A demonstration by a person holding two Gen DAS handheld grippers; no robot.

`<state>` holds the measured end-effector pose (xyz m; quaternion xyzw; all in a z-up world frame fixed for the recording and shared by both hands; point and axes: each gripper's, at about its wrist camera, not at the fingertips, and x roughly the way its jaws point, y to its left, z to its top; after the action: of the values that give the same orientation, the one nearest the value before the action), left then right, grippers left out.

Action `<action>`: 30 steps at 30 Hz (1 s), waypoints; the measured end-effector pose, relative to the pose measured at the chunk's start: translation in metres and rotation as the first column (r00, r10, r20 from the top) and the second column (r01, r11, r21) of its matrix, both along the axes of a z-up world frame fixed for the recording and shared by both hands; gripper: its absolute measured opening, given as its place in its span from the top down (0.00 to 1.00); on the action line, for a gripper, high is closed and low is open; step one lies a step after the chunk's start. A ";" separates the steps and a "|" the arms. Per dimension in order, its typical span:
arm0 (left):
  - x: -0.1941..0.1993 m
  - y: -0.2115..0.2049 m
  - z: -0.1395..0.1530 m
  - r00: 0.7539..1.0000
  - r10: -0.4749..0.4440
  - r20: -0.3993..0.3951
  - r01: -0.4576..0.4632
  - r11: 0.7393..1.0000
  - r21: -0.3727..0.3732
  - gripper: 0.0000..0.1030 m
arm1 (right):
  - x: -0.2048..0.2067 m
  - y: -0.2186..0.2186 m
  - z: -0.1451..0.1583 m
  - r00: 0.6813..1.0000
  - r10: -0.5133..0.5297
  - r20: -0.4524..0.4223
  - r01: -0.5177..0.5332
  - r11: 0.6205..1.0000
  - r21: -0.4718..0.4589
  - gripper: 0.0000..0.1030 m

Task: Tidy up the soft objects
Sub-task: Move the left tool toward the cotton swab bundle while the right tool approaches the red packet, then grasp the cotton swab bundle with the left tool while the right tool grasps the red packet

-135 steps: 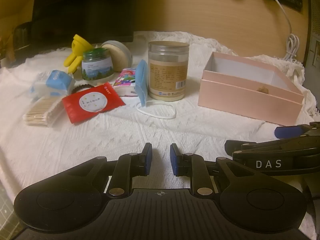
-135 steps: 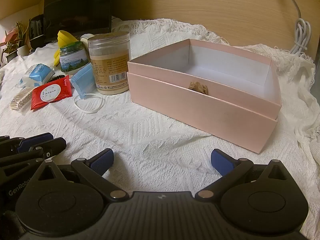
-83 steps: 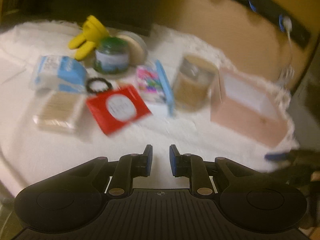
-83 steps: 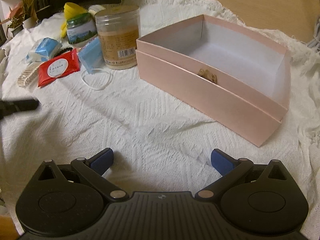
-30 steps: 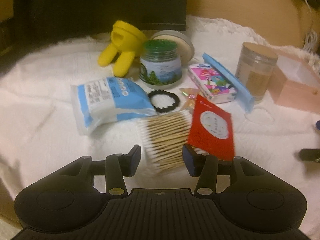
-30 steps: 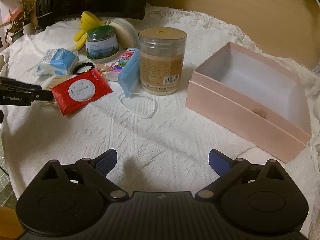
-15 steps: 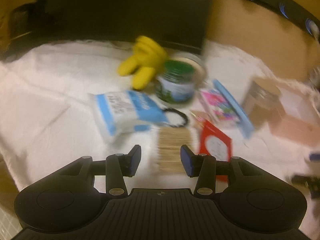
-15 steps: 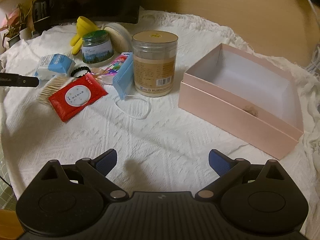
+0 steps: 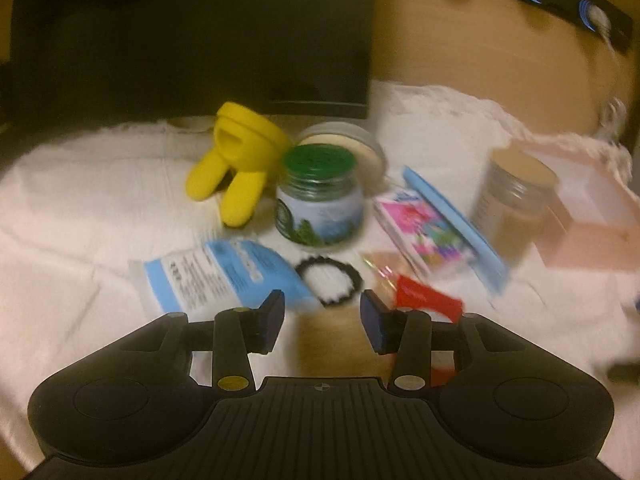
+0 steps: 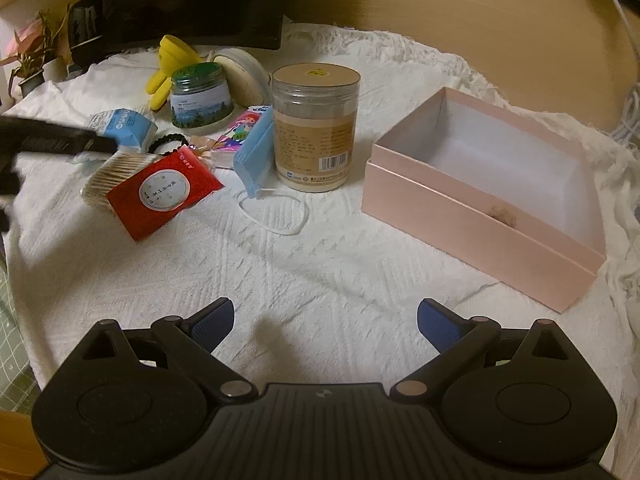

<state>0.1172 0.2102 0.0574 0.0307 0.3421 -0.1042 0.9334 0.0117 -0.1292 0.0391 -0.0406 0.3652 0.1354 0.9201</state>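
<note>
We log: left gripper (image 9: 322,316) parted, empty, above the cotton-swab pack (image 10: 116,174); right gripper (image 10: 325,322) wide, empty; pink box (image 10: 476,216) open.

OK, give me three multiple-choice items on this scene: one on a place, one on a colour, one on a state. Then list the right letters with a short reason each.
1. Where does the black hair tie lie?
A. Inside the pink box
B. On the white cloth between the blue tissue pack and the red packet
C. On top of the tall jar

2. What colour is the lid of the short jar?
A. Green
B. Red
C. White

3. How do the jaws of the right gripper stand?
A. Shut on the face mask
B. Shut on nothing
C. Open, holding nothing

Answers:
1 B: the tie rests on the white cloth, with the blue tissue pack on one side and the red packet on the other.
2 A: the lid on top of the short jar is green.
3 C: the two blue pads are wide apart over bare cloth.
</note>
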 end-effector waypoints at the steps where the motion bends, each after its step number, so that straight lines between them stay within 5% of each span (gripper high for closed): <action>1: 0.008 0.004 -0.003 1.000 -0.002 -0.011 0.001 1.000 -0.025 0.54 | -0.001 0.002 0.000 1.000 0.000 0.000 0.000 1.000 -0.003 0.04; 5: 0.029 0.029 -0.016 0.996 -0.019 -0.087 0.002 0.981 -0.193 0.63 | -0.003 0.012 0.001 1.000 0.012 0.000 -0.012 0.999 -0.033 0.04; 8: 0.018 0.053 -0.022 0.983 -0.056 -0.176 -0.010 0.935 -0.354 0.64 | 0.000 0.022 0.003 1.000 0.021 -0.008 -0.022 0.999 -0.041 0.04; 14: -0.031 0.066 -0.029 0.966 -0.154 -0.205 0.044 0.888 -0.459 0.64 | 0.013 0.059 0.012 0.992 0.123 -0.007 -0.123 0.992 0.001 0.04; 17: -0.054 0.065 -0.030 0.959 -0.176 -0.221 0.066 0.901 -0.430 0.64 | 0.031 0.086 0.020 0.986 0.163 -0.019 -0.161 0.983 0.090 0.04; 21: -0.077 0.059 -0.024 0.973 -0.154 -0.172 0.110 0.964 -0.241 0.64 | 0.070 0.119 0.023 0.992 0.109 -0.057 -0.094 0.971 0.219 0.05; 23: -0.081 0.058 -0.023 0.974 -0.166 -0.153 0.140 0.976 -0.169 0.64 | 0.087 0.135 0.019 0.991 0.100 -0.085 -0.076 0.966 0.248 0.06; 26: -0.071 0.062 -0.027 0.971 -0.171 -0.168 0.142 0.974 -0.175 0.64 | 0.097 0.157 0.009 0.987 0.118 -0.109 -0.101 0.984 0.148 0.16; 30: -0.045 0.061 -0.035 0.972 -0.147 -0.185 0.104 0.969 -0.223 0.64 | 0.072 0.153 0.014 0.996 0.094 -0.004 -0.094 0.994 -0.065 0.16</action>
<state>0.0720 0.2716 0.0224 -0.0580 0.4186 -0.2018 0.8836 0.0840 0.0236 0.0533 -0.0875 0.3674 0.1664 0.9109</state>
